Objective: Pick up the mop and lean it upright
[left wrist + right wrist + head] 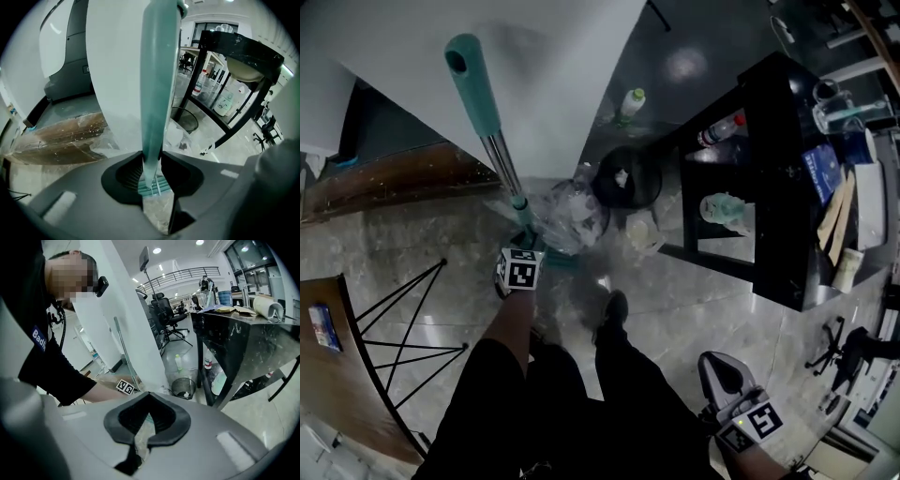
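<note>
The mop stands nearly upright against a white pillar, with a teal grip on top, a silver shaft and a teal lower section. My left gripper is shut on that lower section. In the left gripper view the teal shaft rises from between the jaws, and the mop head shows below them. My right gripper hangs low at my right side, jaws together and holding nothing. From the right gripper view I see the silver shaft and the left gripper's marker cube.
A black waste bin and crumpled clear plastic lie by the mop's foot. A black table loaded with bottles and papers stands to the right. A wooden table with wire legs is at the left. A green-capped bottle stands near the pillar.
</note>
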Demonstrator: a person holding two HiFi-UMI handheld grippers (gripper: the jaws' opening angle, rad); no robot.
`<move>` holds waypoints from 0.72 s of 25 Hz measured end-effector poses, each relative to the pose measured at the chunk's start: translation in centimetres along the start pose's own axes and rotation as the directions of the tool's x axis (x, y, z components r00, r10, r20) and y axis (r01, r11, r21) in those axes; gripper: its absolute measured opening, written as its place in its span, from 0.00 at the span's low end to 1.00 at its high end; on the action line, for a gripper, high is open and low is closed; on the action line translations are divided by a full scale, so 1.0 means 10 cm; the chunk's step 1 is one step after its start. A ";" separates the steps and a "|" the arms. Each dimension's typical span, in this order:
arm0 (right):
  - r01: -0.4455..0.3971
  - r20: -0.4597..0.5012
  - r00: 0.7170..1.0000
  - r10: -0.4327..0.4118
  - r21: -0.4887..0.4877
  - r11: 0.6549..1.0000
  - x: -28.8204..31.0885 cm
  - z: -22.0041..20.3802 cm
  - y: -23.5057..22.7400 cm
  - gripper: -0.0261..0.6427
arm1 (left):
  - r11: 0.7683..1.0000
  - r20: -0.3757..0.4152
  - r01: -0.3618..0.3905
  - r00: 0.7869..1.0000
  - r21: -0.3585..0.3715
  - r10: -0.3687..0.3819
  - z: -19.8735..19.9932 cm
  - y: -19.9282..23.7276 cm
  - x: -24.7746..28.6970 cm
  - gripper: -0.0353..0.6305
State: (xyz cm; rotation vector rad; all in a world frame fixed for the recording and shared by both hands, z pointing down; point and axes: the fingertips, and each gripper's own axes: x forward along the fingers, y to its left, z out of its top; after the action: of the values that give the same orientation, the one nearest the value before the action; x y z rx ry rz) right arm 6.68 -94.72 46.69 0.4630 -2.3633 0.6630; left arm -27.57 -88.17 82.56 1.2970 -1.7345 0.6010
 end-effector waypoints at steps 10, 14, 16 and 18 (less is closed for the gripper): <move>-0.003 0.010 1.000 0.002 0.003 1.000 -0.02 -0.06 0.00 0.05 | 0.999 -0.024 0.052 0.998 0.005 -0.052 -0.01 0.01 0.03 0.44; -0.027 0.045 0.999 0.026 0.026 0.999 0.00 0.01 0.14 0.05 | 0.998 -0.026 0.058 0.998 0.008 -0.058 -0.04 0.00 -0.09 0.48; -0.037 0.055 0.998 0.035 0.026 0.999 0.00 0.04 0.20 0.05 | 0.998 -0.017 0.059 0.998 0.005 -0.059 -0.02 -0.01 -0.21 0.48; -0.045 0.048 0.998 0.044 0.015 0.999 -0.02 0.03 0.26 0.05 | 0.998 -0.010 0.062 0.998 0.010 -0.062 -0.01 -0.04 -0.38 0.48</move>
State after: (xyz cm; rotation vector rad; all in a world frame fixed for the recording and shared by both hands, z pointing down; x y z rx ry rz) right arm 5.39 -92.76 45.47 0.4393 -2.4211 0.6989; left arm -26.88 -86.23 79.33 1.3475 -1.6787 0.5801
